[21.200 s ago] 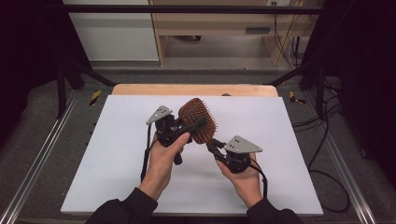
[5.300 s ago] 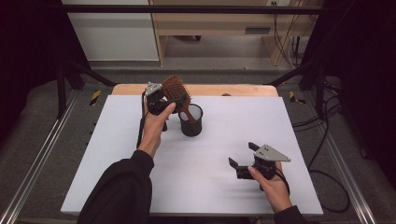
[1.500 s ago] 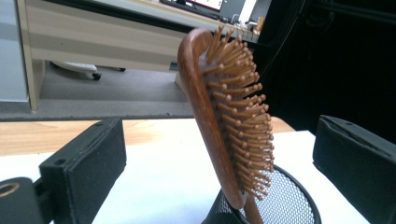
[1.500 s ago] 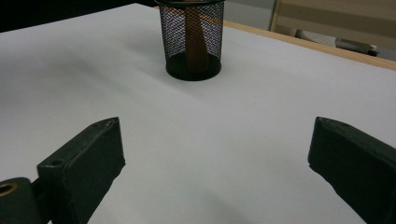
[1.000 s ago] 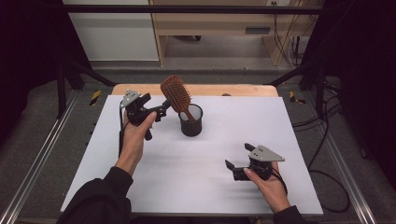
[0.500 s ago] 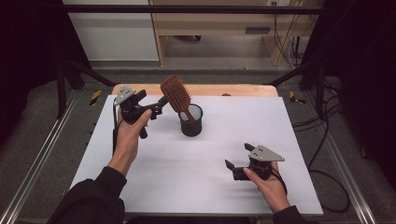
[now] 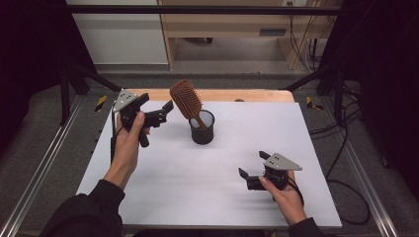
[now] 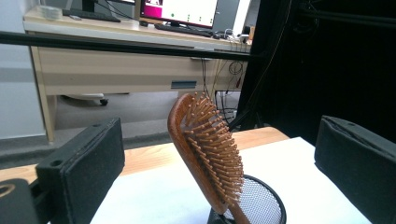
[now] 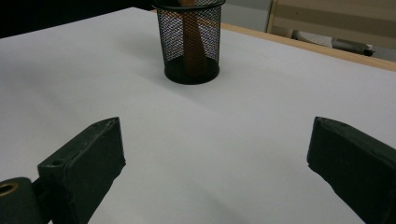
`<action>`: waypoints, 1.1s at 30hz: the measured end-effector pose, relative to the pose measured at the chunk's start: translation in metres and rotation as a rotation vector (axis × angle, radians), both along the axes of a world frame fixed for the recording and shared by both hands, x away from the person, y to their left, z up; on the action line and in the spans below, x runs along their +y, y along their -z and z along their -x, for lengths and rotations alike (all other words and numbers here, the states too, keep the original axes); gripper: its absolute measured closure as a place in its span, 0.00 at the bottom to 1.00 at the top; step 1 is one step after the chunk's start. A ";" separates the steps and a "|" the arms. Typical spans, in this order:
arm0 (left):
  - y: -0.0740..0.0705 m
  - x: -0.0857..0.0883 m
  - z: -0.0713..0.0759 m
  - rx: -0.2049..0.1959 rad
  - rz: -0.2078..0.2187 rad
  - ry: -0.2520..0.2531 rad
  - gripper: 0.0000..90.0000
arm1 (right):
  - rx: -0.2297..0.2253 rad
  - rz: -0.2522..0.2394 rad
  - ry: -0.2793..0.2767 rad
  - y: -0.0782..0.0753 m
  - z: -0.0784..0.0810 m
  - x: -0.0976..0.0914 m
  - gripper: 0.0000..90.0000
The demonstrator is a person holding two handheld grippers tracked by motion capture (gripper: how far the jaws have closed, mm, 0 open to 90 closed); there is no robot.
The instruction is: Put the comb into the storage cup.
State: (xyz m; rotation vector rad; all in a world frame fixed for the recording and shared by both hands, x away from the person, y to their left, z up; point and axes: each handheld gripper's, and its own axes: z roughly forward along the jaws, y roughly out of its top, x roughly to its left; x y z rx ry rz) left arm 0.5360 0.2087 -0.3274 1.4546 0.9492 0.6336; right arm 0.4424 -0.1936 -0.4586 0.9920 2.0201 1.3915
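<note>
the right gripper (image 7: 252, 172) rests low on the white worktop (image 7: 207, 192) near the person's edge, its fingers spread wide with nothing between them. farther off stands the black wire mesh cup (image 7: 202, 127), and the brown wooden paddle hairbrush (image 7: 186, 99) sits in it handle down, leaning to the left. just left of the brush, the left gripper (image 7: 165, 111) hangs above the worktop, fingers wide apart and holding nothing.

Wooden hairbrush (image 7: 186, 99), black wire-mesh cup (image 7: 202, 127), matt white tabletop (image 7: 197, 182)
</note>
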 end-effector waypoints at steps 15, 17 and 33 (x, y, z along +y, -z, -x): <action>-0.010 0.024 0.014 -0.041 -0.023 -0.037 0.02 | -0.034 -0.054 0.064 0.001 -0.003 -0.003 0.06; -0.012 0.029 0.017 -0.053 -0.025 -0.045 0.02 | -0.019 -0.053 0.069 0.002 -0.003 -0.004 0.05; -0.005 0.069 0.050 -0.076 -0.022 -0.078 0.02 | -0.008 -0.064 0.092 0.002 -0.002 -0.009 0.04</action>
